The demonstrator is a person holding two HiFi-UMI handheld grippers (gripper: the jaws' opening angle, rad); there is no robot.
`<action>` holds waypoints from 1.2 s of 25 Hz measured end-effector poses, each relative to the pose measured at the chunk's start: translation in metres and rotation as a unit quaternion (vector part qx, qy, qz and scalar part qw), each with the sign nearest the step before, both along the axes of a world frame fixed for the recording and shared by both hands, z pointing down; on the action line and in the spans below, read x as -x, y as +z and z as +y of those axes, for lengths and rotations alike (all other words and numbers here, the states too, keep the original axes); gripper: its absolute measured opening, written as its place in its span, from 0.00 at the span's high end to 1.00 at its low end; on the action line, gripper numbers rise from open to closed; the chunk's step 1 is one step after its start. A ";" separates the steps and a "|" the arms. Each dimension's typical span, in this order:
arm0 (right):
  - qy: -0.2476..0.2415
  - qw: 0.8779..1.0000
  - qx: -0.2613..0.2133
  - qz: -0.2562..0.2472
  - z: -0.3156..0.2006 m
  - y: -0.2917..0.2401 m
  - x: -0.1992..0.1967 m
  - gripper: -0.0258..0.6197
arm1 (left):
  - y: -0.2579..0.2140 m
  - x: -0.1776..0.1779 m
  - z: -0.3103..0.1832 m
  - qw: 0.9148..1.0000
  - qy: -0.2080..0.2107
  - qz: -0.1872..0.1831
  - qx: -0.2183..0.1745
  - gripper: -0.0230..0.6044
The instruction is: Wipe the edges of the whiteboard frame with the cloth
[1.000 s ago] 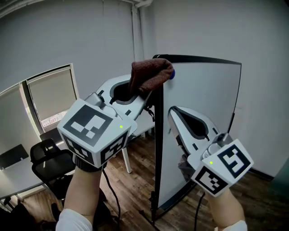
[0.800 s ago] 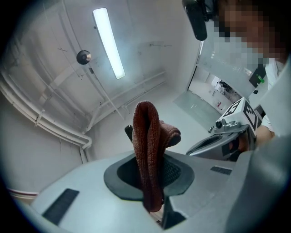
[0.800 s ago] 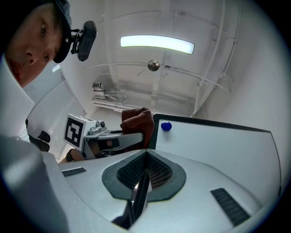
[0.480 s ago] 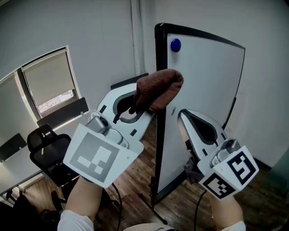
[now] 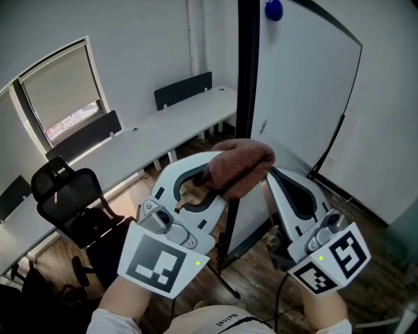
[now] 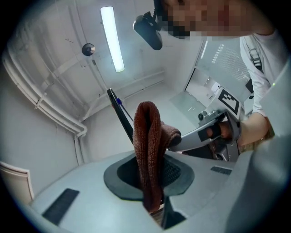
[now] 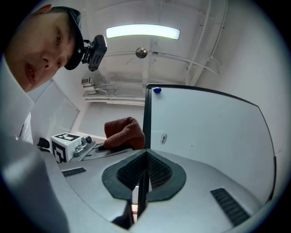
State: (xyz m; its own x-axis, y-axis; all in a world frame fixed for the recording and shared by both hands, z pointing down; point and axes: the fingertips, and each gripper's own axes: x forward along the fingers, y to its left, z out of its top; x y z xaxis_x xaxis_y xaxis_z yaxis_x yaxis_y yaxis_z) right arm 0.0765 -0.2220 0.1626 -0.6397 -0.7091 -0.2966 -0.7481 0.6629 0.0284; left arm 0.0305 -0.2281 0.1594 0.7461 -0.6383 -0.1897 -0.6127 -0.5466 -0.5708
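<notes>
A brown cloth is pinched in my left gripper, which is shut on it. The cloth lies against the black left upright of the whiteboard frame, roughly halfway down. In the left gripper view the cloth stands folded between the jaws, with the frame behind it. My right gripper is shut just right of the cloth, in front of the white board face. In the right gripper view its pads meet below the frame edge, and the cloth sits to the left.
A blue magnet sticks near the board's top left corner. The board's stand foot rests on the wooden floor. A long white desk and a black office chair stand to the left, under a window with a blind.
The left gripper has carried the cloth down the left frame upright from the top corner to about mid-height. The right gripper has come down alongside it, still shut.
</notes>
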 end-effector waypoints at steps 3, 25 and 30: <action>0.006 1.000 0.015 0.002 -0.003 0.020 0.002 0.96 | 0.029 0.003 -0.001 1.000 0.004 0.008 0.018 0.86; 0.040 0.996 0.078 0.006 -0.013 0.095 0.011 0.96 | 0.114 0.004 -0.002 0.994 0.028 0.065 0.080 0.86; 0.049 0.995 0.085 -0.002 -0.010 0.107 0.017 0.96 | 0.126 0.008 0.000 0.991 0.043 0.090 0.089 0.86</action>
